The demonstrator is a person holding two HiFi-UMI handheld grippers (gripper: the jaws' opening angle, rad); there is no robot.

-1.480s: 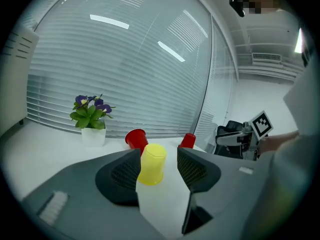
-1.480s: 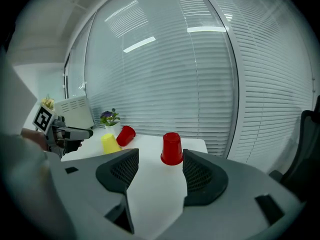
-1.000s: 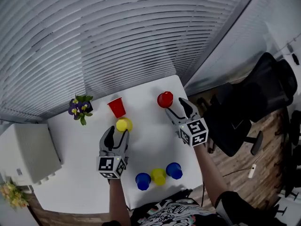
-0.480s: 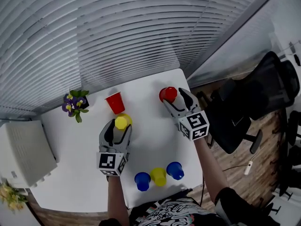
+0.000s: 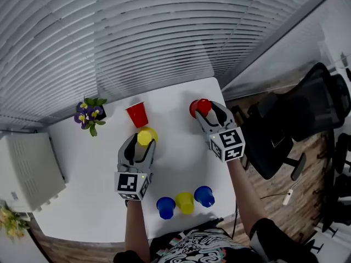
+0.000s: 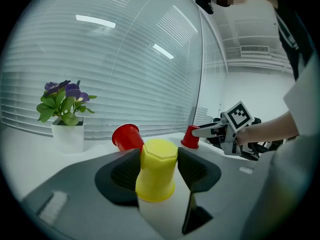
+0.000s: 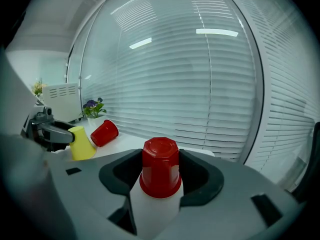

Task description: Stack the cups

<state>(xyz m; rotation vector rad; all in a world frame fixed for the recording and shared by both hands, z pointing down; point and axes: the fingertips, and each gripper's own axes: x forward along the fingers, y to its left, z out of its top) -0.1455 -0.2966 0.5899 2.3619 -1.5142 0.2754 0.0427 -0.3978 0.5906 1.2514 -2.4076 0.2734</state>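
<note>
Left hand-held gripper (image 5: 141, 148) closed onto yellow cup (image 6: 157, 170); right (image 5: 209, 114), red cup (image 7: 161, 167).

We see smooth, faintly glossy plastic in the yellow cup (image 5: 145, 136) and the upturned red cup (image 5: 201, 107). The white table (image 5: 93, 169) under them looks to us smooth and matt.
</note>
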